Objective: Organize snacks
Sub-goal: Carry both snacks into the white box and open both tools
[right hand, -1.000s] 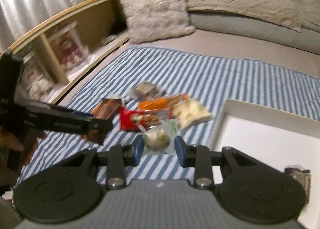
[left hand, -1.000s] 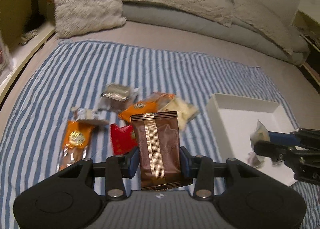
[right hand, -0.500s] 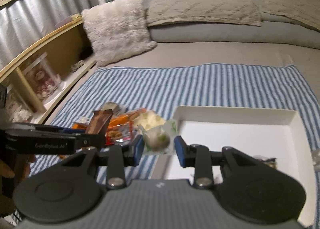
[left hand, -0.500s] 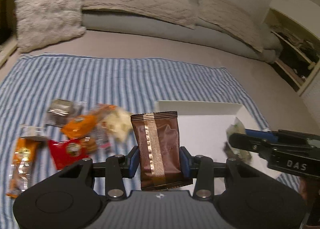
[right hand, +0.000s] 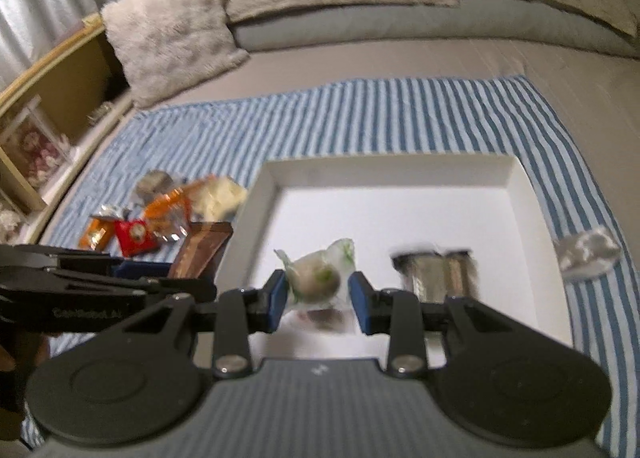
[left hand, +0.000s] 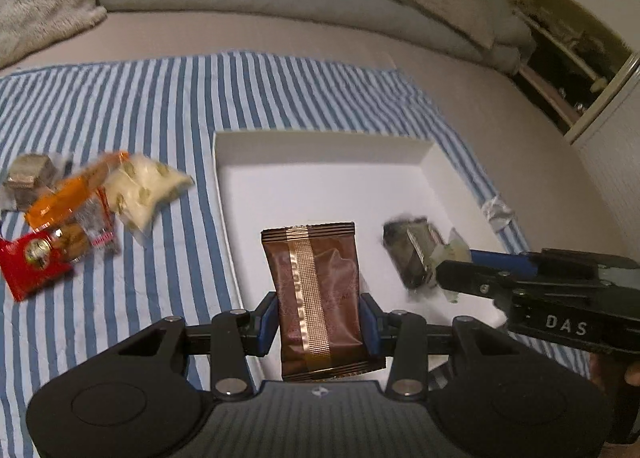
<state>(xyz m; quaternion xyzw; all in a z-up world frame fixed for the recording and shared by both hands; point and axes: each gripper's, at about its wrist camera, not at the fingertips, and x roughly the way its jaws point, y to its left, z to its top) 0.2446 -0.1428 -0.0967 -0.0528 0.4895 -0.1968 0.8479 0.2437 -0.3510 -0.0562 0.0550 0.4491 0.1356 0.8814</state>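
Note:
My left gripper [left hand: 319,322] is shut on a brown snack packet with a gold stripe [left hand: 316,294], held upright over the near left part of the white tray [left hand: 320,135]. My right gripper [right hand: 318,296] is shut on a clear-wrapped round snack [right hand: 318,278] above the tray floor [right hand: 400,209]. A silver-wrapped snack [right hand: 436,272] lies in the tray at the right; it also shows in the left wrist view [left hand: 412,254]. Loose snacks lie in a pile [left hand: 72,209] on the striped cloth left of the tray.
A blue-and-white striped cloth [left hand: 160,97] covers the bed. A crumpled clear wrapper [right hand: 588,250] lies on the cloth right of the tray. Pillows [right hand: 172,33] line the back. A wooden shelf [right hand: 36,105] stands at the left, an open cupboard [left hand: 568,57] at the right.
Both grippers have moved right from the snack pile to over the tray, each still holding its snack. The tray now fills the middle of both views.

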